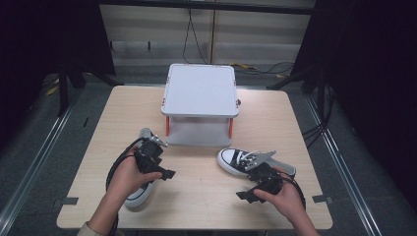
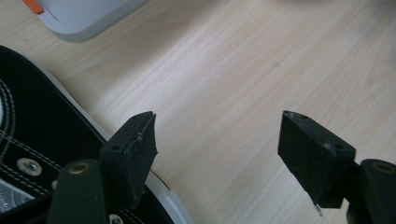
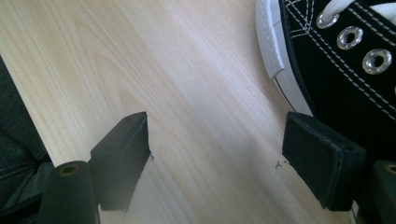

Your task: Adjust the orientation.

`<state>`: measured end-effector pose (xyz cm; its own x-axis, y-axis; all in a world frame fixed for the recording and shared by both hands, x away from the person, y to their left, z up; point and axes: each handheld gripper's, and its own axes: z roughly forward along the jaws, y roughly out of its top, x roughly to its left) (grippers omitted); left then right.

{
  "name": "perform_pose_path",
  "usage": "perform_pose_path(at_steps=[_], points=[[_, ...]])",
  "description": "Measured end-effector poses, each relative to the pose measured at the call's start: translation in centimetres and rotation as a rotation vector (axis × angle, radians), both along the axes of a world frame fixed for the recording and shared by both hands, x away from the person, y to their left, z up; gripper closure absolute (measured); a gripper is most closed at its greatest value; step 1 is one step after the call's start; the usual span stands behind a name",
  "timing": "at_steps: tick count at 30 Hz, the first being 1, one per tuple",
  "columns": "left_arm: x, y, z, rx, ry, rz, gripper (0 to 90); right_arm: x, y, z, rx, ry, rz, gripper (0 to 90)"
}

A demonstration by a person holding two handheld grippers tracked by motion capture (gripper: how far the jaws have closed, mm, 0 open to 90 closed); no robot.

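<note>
Shoes beside both gaping tools

A pale wooden tabletop with rounded corners sat at the centre of the high view, its light grain running lengthwise. Around it lay a grey carpeted floor. Silver metal floor rails ran along the floor at 9 o'clock and at 3 o'clock of the tabletop. At 12 o'clock stood a pale panelled wall, with a thin black cable hanging down its face and more cables lying on the floor near its foot. Dark black curtains closed off both sides, at 10 and 2 o'clock. The light fell evenly from above, with soft shadows.
</note>
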<state>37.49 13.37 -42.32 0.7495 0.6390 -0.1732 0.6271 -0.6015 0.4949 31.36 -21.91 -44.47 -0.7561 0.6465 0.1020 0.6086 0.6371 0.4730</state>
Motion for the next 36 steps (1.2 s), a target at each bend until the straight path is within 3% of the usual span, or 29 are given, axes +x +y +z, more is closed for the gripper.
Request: perform_pose_path(at_steps=[14, 26, 31, 36], points=[[0.3, 0.2, 0.3, -0.001, 0.022, 0.011, 26.9, 0.1, -0.1, -0.3, 0.004, 0.005, -0.010, 23.0], [1.1, 0.2, 1.1, 0.006, 0.011, 0.011, 28.5, 0.1, -0.3, 0.0, 0.015, -0.001, -0.016, 23.0], [1.8, 0.2, 2.2, 0.052, 0.006, 0.012, 29.3, 0.0, -0.5, 0.3, 0.026, -0.010, -0.019, 23.0], [3.1, 0.7, 3.4, 0.095, 0.015, 0.045, 29.5, -0.1, -0.2, 0.4, 0.027, -0.006, -0.014, 23.0]])
